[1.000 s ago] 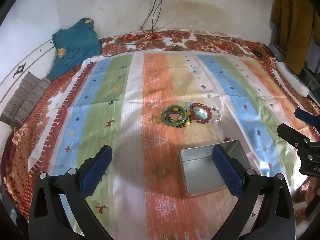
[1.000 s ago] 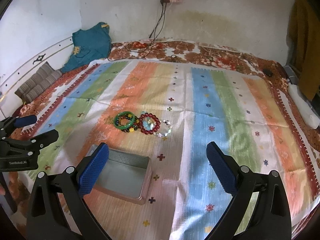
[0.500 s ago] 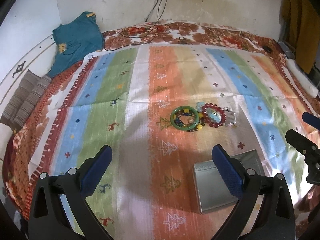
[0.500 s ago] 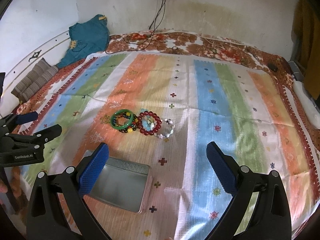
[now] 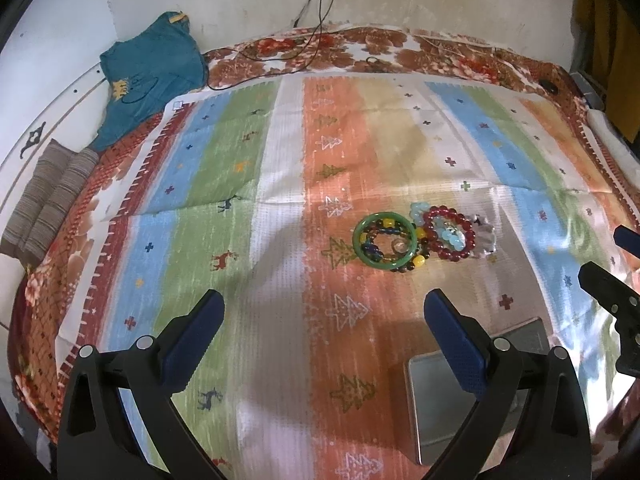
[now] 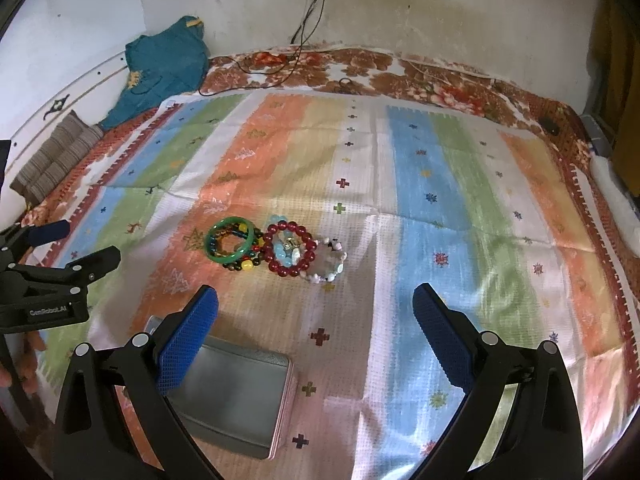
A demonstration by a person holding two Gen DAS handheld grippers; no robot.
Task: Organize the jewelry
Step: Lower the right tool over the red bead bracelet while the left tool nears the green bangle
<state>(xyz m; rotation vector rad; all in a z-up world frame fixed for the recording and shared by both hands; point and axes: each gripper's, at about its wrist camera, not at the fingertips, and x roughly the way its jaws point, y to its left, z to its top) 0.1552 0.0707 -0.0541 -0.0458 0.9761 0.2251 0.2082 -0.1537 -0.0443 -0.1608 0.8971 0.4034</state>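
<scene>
A cluster of bracelets lies on the striped mat (image 6: 440, 184), left of center in the right wrist view: a green bangle (image 6: 229, 239) over dark and yellow beads, touching a red bead bracelet (image 6: 291, 254), which touches a pale bead bracelet (image 6: 329, 261). In the left wrist view the green bangle (image 5: 385, 246) sits right of center. Nearer the camera, an open metal tin (image 6: 236, 396) rests at lower left. The right gripper (image 6: 314, 334) and left gripper (image 5: 322, 338) both stand wide apart, holding nothing. A teal cloth (image 6: 164, 68) lies at upper left.
</scene>
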